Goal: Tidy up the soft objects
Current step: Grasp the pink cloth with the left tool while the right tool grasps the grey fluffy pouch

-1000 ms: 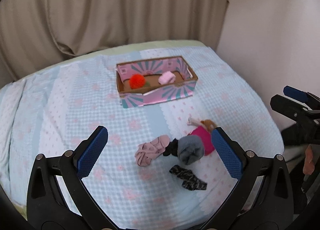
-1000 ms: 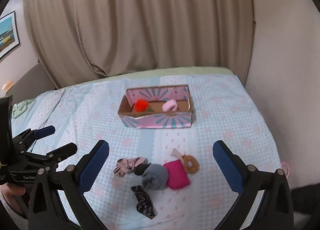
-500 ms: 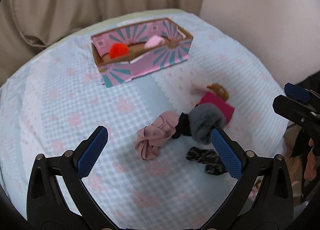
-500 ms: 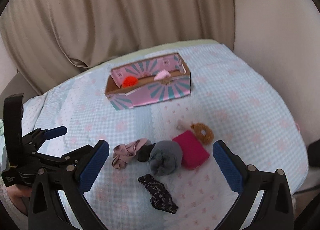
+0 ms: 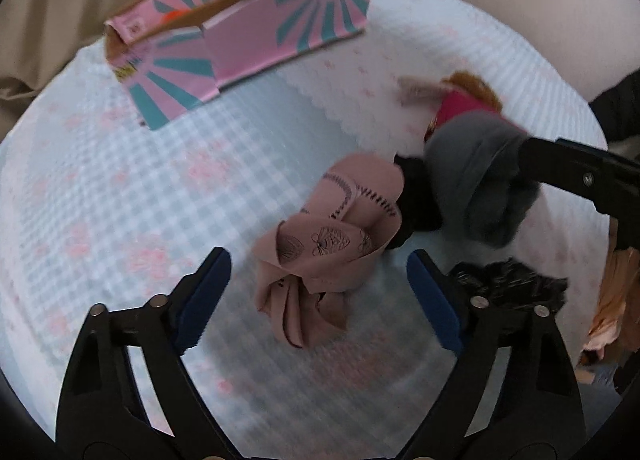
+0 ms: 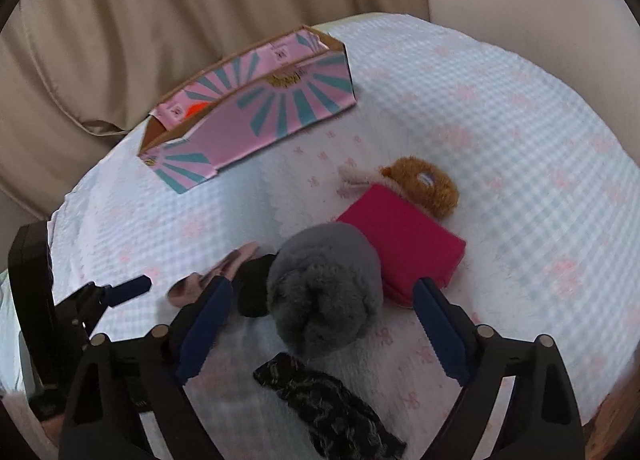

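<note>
Pink cloth (image 5: 340,228) and grey fluffy ball (image 6: 324,292) (both loose on the bed (image 6: 520,140)) sit between wide-open jaws, awaiting closing.

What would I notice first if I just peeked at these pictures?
Probably the big fuzzy grey ball right between the open fingers of the right gripper, with a doll in a bright pink dress lying behind it. Next, the crumpled pink cloth in front of the open left gripper, and the pink-and-teal striped box at the back of the bed.
</note>
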Tool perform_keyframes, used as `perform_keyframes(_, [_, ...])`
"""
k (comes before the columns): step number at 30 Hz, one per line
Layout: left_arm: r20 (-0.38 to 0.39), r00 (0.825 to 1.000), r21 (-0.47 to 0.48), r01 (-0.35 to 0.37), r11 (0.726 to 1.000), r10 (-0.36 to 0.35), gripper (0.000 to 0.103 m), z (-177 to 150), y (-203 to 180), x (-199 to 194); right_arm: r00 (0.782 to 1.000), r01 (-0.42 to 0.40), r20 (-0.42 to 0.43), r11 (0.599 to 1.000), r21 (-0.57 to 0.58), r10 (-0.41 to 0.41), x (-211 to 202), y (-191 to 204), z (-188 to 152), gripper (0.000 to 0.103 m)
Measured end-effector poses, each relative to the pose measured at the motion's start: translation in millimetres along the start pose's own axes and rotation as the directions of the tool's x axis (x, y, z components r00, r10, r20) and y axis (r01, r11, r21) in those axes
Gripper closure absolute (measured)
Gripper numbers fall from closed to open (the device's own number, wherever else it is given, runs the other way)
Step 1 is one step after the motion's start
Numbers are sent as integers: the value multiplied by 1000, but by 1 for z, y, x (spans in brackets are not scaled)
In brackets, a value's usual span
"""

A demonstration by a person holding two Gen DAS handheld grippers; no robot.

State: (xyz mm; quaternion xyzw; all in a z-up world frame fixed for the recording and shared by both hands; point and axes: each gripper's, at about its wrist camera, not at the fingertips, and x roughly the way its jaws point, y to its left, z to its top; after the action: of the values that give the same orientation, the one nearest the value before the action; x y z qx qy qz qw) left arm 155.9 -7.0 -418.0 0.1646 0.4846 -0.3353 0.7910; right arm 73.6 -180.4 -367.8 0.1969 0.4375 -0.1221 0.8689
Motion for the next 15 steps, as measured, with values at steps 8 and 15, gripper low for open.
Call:
perform_keyframes(8, [-45,999,48,12,999,-9,55,-3,1,30,999,32,-25,999,32,-31,36,0,-8,32])
perform_keyframes(15, [-54,998,76,17,997,-13,76,1,-4,36,998,35,-52,999,34,-33,45,-1,-7,53])
